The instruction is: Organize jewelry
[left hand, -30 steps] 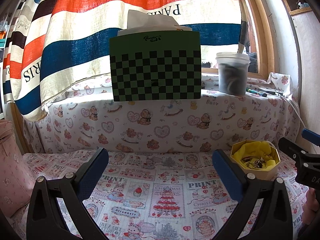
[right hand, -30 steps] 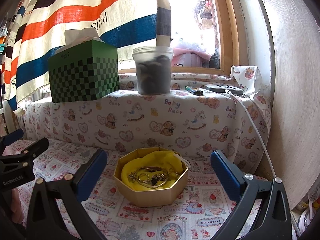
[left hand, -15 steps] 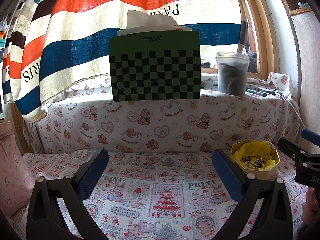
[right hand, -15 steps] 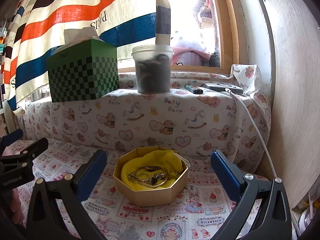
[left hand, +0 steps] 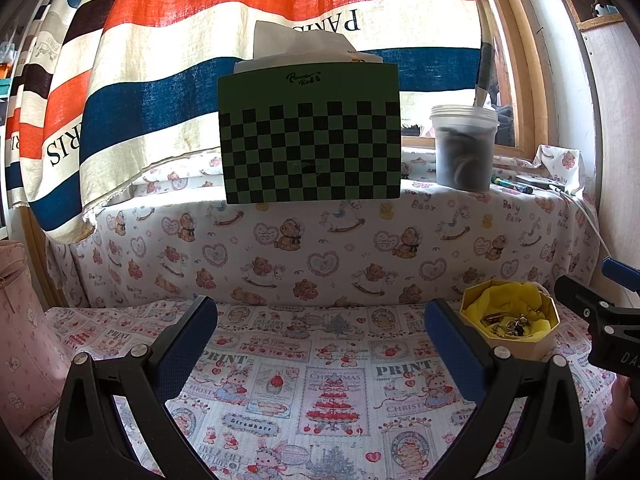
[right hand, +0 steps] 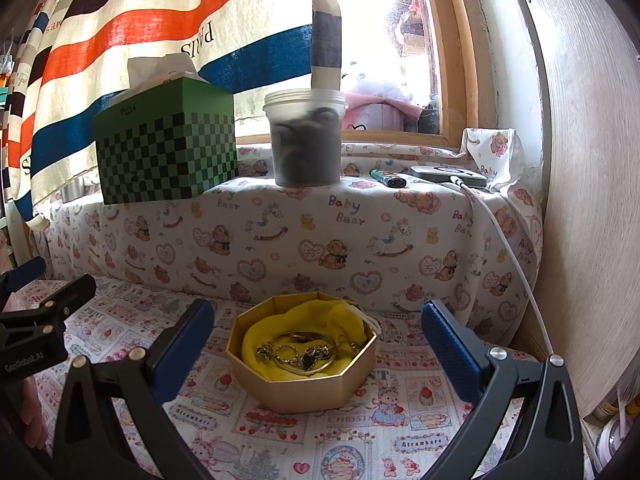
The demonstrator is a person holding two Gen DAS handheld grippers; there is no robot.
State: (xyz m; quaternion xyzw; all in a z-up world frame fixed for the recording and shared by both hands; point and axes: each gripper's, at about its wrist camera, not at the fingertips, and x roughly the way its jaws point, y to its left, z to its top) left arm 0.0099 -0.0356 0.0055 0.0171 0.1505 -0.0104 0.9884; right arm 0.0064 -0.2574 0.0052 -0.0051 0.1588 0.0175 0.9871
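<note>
A gold octagonal box [right hand: 320, 392] lined with yellow cloth [right hand: 260, 340] sits on the printed cover. Inside lies a tangle of jewelry [right hand: 300, 354]: rings, chains and a bangle. My right gripper [right hand: 318, 330] stands open with the box between and just beyond its blue pads. In the left wrist view the same box [left hand: 516, 346] lies at the far right, past the right finger. My left gripper [left hand: 320, 328] is open over bare patterned cloth with nothing between its fingers. Each gripper shows at the edge of the other's view.
A raised ledge [right hand: 280, 232] covered in bear-print cloth runs behind. On it stand a green checkered tissue box [left hand: 310, 132], a lidded plastic tub [right hand: 306, 136], a lighter [right hand: 388, 178] and a small device with a white cable [right hand: 516, 264]. A striped curtain hangs behind; a wooden panel stands at right.
The right gripper view has shifted very slightly; the box and jewelry stay where they were. Both grippers remain open.
</note>
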